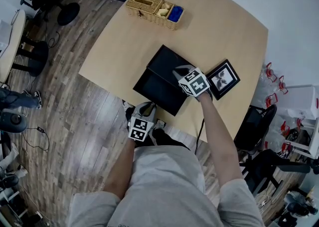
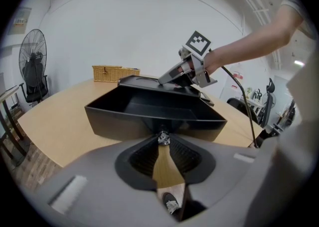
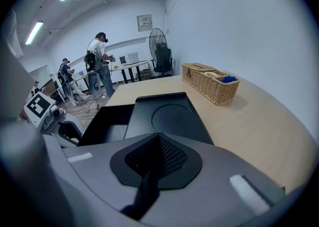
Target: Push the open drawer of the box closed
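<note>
Both grippers are holding their fingers closed on nothing, the left gripper point(image 2: 163, 140) facing the front of the open drawer point(image 2: 129, 123) at the desk point(image 1: 224, 26) edge, the right gripper point(image 1: 193, 82) resting on top of the box point(image 1: 167, 63)

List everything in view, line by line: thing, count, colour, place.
table: one, light wood, under the rest
box: one, black, mid-table
drawer: one, black, open toward the person
frame: one, black, right of box
basket: one, tan wicker, far edge
blue item: one, in basket's end compartment
fan: one, black, past the table
people: two, background
left tool: grey, shut, at drawer front
right tool: grey, shut, tip at box top
</note>
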`<state>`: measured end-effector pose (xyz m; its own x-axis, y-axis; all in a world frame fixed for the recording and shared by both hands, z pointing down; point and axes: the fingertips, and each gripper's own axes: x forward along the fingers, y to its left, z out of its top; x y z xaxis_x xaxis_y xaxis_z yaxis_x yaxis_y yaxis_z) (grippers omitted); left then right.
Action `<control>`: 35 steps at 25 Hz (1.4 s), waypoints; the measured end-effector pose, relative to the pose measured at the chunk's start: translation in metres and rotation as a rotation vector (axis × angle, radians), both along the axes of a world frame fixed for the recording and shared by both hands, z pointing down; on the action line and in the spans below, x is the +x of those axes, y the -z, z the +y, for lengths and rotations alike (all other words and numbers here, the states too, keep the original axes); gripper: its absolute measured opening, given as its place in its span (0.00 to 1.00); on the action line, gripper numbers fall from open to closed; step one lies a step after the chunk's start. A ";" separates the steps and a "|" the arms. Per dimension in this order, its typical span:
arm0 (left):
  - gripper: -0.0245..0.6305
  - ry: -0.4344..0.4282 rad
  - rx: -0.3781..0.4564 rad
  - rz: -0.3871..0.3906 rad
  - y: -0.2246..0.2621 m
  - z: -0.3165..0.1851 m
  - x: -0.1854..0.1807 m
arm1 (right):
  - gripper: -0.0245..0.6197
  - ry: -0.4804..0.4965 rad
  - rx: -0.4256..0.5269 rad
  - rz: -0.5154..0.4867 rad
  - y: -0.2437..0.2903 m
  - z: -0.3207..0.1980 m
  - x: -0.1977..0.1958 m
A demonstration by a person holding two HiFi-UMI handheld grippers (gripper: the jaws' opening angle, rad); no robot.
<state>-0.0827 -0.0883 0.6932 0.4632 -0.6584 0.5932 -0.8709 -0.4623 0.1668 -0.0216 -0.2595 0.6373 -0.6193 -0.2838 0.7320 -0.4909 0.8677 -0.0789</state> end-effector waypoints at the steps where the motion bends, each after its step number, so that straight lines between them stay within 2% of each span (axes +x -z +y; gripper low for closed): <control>1: 0.23 0.000 0.002 -0.001 0.001 0.000 0.000 | 0.04 0.000 0.000 0.000 0.000 0.000 0.000; 35: 0.23 -0.030 -0.015 -0.014 -0.004 -0.022 0.006 | 0.04 -0.003 0.000 0.000 0.000 0.001 -0.001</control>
